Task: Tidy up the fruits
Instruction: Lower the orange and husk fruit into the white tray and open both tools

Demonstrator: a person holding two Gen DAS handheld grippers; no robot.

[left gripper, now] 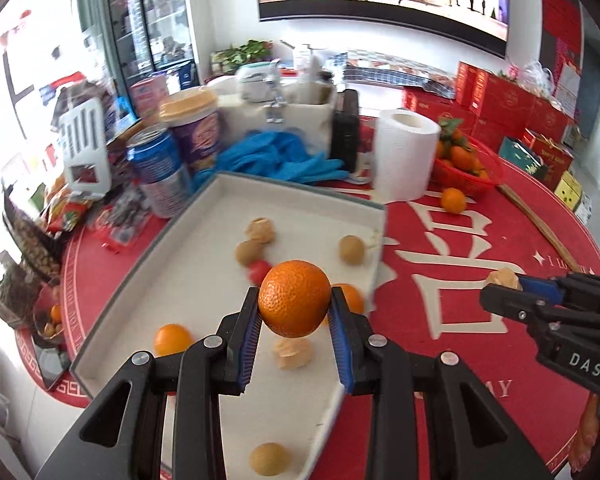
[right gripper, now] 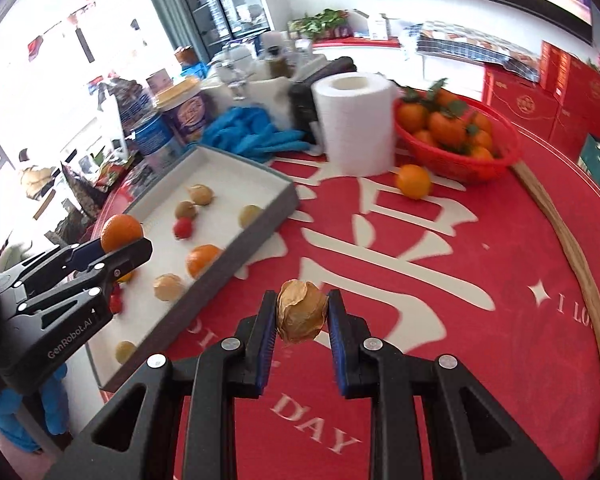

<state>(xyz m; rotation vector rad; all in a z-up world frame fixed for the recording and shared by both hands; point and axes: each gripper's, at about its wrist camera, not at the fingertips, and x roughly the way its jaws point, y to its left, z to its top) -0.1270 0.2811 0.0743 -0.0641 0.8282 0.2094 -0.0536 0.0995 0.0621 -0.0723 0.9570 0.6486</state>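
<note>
My left gripper (left gripper: 295, 308) is shut on an orange tangerine (left gripper: 294, 298), held above the white tray (left gripper: 308, 196); it shows from the side in the right wrist view (right gripper: 122, 246). My right gripper (right gripper: 302, 312) is shut on a tan, papery husked fruit (right gripper: 301, 317) over the red tablecloth, right of the tray. In the tray (right gripper: 260, 224) lie several small fruits: tangerines (right gripper: 203, 259), brown round fruits (right gripper: 250, 215), husked ones (right gripper: 168, 287) and a red one (right gripper: 183, 227). A red basket (right gripper: 456, 160) of leafy tangerines stands at the back right, with one loose tangerine (right gripper: 413, 181) before it.
A white paper roll (right gripper: 356, 120) stands beside the basket. Blue gloves (right gripper: 252, 128), a cup (right gripper: 188, 110), a can (right gripper: 154, 136) and clutter crowd the table behind the tray. Red boxes (right gripper: 560, 92) are stacked at the far right. A wooden rim (right gripper: 572, 240) edges the red cloth (right gripper: 460, 300).
</note>
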